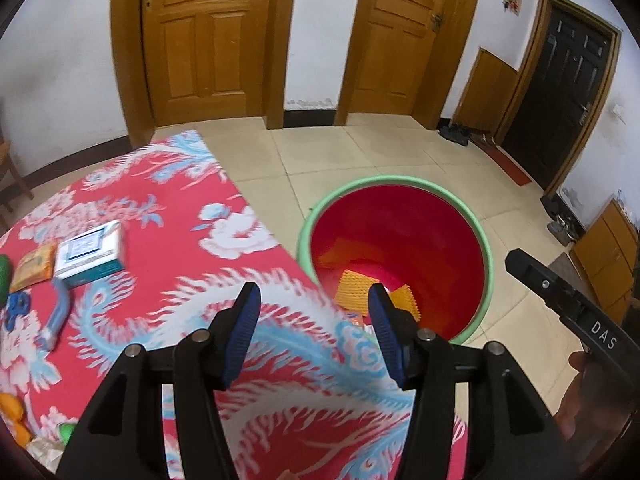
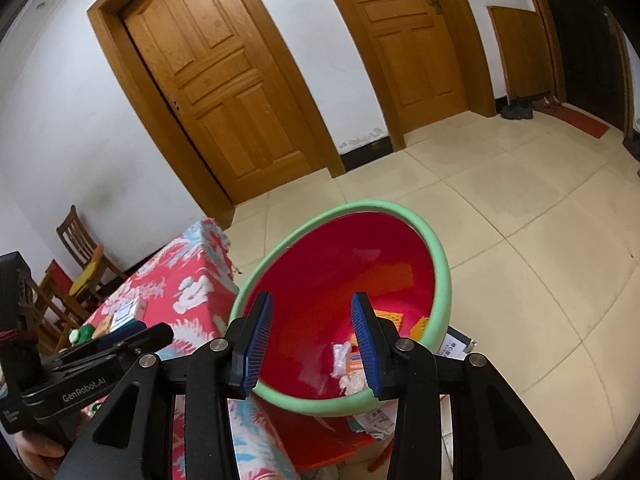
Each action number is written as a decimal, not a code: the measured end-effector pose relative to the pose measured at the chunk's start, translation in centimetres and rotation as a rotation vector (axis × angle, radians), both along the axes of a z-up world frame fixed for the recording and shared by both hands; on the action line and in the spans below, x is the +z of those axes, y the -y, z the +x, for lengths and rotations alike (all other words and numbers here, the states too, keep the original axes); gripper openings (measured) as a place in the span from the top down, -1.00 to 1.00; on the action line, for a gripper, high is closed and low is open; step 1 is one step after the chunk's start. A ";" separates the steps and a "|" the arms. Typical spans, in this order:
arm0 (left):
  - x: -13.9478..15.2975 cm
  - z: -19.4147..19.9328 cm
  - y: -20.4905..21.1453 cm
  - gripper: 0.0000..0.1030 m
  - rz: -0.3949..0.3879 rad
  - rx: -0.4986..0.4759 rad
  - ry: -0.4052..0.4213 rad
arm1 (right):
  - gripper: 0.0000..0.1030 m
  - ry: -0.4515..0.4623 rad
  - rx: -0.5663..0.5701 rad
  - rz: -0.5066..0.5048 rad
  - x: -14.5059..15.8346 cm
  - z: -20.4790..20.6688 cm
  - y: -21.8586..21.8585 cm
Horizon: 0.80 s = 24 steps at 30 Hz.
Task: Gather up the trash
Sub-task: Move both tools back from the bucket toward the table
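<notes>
a: why is the red bin (image 1: 400, 240) sitting on the floor right against the table edge?

b: judging by the layout, it is standing there so that items can be carried a short way off the red patterned tablecloth (image 1: 168, 264) and dropped straight in. its green rim (image 2: 438, 264) is lying just below table height, and the mouth is facing up toward both cameras.

a: what is lying inside it?

b: orange mesh pieces (image 1: 356, 286) are resting on the bottom, and the right wrist view is also showing crumpled white scraps (image 2: 354, 382) and a small orange packet (image 2: 354, 360) there.

a: what is waiting on the table?

b: a white and teal box (image 1: 90, 254), an orange packet (image 1: 34, 264) beside it and a blue object (image 1: 58, 312), all well apart from the bin. these are probably the remaining trash.

a: report the left gripper (image 1: 314, 320).

b: its blue pads (image 1: 244, 332) are standing wide apart over the table corner, gripping nothing and touching nothing.

a: and the right gripper (image 2: 312, 344)?

b: it is hovering over the bin mouth, its fingers spread wide and nothing between them.
</notes>
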<state>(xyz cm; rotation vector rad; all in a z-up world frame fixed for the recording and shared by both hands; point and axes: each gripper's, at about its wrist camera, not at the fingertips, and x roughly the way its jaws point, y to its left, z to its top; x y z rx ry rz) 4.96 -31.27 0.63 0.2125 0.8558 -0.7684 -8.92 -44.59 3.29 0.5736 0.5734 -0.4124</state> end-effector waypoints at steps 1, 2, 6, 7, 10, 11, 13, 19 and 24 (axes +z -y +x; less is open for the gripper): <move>0.3 0.0 -0.6 -0.09 0.000 0.013 0.004 | 0.19 -0.002 0.004 -0.003 0.2 0.1 -0.3; 0.5 0.0 -1.1 -0.09 -0.001 0.025 0.008 | 0.19 -0.003 0.008 -0.006 0.4 0.1 -0.6; 1.4 0.2 -3.4 -0.09 -0.007 0.070 0.017 | 0.19 -0.006 0.034 -0.010 0.9 0.4 -1.9; 1.6 0.3 -3.9 -0.09 -0.007 0.079 0.021 | 0.19 -0.006 0.043 -0.011 1.1 0.5 -2.3; 2.3 0.4 -5.8 -0.09 -0.013 0.119 0.039 | 0.19 -0.006 0.067 -0.010 1.4 0.7 -3.4; 2.6 0.5 -6.5 -0.09 -0.015 0.132 0.044 | 0.19 -0.004 0.073 -0.008 1.5 0.8 -3.6; 3.2 0.6 -7.9 -0.09 -0.014 0.160 0.055 | 0.19 -0.001 0.089 -0.005 1.7 1.0 -4.3; 5.1 1.3 -12.1 -0.09 -0.015 0.239 0.092 | 0.19 -0.004 0.149 -0.012 2.3 1.8 -6.8; 6.3 2.0 -16.1 -0.09 -0.003 0.307 0.116 | 0.19 -0.005 0.203 -0.025 2.8 2.5 -9.0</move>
